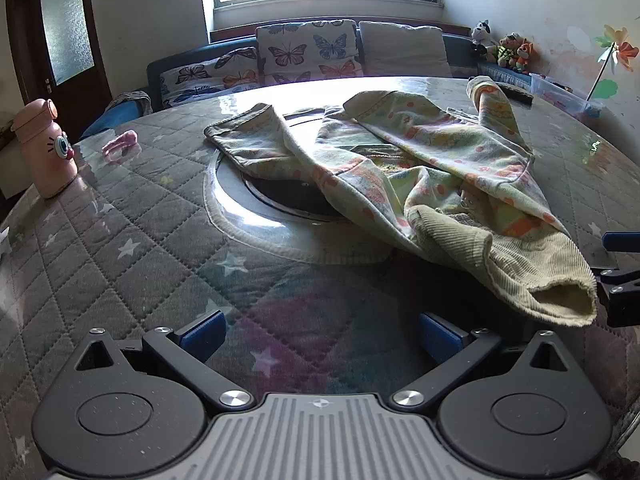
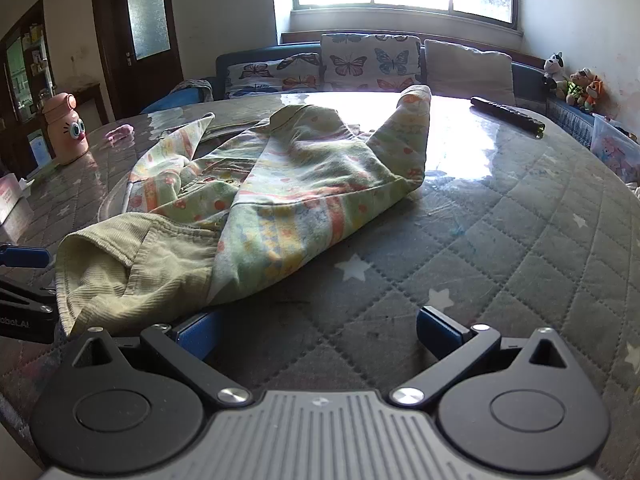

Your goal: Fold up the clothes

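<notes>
A small patterned garment (image 1: 420, 160) (image 2: 288, 184) in pale green, yellow and orange lies crumpled on the round table, its ribbed olive cuff (image 1: 532, 276) (image 2: 120, 272) hanging toward the near edge. My left gripper (image 1: 320, 334) is open over the quilted cover, left of the cuff and holding nothing. My right gripper (image 2: 316, 332) is open too, low at the near edge, with its left finger (image 2: 196, 334) just under the cuff's hem. Each gripper shows at the edge of the other's view: the right gripper (image 1: 616, 280) and the left gripper (image 2: 24, 280).
A grey quilted star cover under clear film tops the table (image 1: 132, 240), with a round glass turntable (image 1: 256, 216) in the middle. A pink bottle (image 1: 44, 148) and a pink scrap (image 1: 120, 144) stand far left. A dark remote (image 2: 508, 116) lies far right. A butterfly sofa (image 1: 304, 52) is behind.
</notes>
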`<state>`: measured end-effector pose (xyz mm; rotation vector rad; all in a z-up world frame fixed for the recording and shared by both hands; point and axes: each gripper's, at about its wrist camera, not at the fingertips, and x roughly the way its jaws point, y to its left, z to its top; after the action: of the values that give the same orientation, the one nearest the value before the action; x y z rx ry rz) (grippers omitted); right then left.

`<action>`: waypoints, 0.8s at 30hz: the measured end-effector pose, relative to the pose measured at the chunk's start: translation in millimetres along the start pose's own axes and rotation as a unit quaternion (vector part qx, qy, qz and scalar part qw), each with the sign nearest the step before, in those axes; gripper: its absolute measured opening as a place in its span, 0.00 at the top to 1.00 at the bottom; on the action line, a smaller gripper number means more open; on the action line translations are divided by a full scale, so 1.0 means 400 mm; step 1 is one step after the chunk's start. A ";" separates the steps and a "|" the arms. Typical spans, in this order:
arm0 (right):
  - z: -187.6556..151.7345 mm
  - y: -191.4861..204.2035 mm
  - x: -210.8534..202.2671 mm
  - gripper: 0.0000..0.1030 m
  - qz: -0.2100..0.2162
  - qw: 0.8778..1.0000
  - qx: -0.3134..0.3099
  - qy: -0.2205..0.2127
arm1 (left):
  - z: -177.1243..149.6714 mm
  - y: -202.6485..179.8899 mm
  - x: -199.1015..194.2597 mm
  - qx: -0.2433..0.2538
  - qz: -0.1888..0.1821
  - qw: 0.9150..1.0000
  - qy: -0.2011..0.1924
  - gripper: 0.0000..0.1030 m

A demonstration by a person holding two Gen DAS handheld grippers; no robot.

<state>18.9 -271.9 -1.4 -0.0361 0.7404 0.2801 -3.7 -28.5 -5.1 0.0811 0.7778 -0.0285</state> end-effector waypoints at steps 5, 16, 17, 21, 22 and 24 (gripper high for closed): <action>0.021 -0.015 0.001 0.00 -0.008 1.000 0.000 -0.005 | 0.019 0.010 0.007 0.001 0.004 1.000 -0.005 0.00; 0.106 -0.042 0.003 0.00 -0.016 0.999 -0.007 -0.029 | 0.071 0.055 0.018 0.002 0.023 0.999 -0.022 0.00; 0.117 -0.044 0.006 0.00 -0.012 0.999 -0.007 -0.029 | 0.076 0.061 0.021 0.000 0.026 0.999 -0.023 0.00; 0.162 -0.032 0.031 0.00 -0.003 0.999 -0.024 -0.033 | 0.099 0.088 0.033 -0.012 0.038 0.999 -0.027 0.00; 0.169 -0.028 0.037 0.00 -0.002 0.999 -0.028 -0.033 | 0.106 0.095 0.037 -0.017 0.038 0.999 -0.027 0.00; 0.192 -0.015 0.061 0.00 0.004 0.999 -0.038 -0.031 | 0.120 0.104 0.045 -0.024 0.035 0.999 -0.028 0.00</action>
<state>88.2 -261.8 38.5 -0.0956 0.6673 0.3156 45.1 9.0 19.0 0.0606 0.7180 0.0541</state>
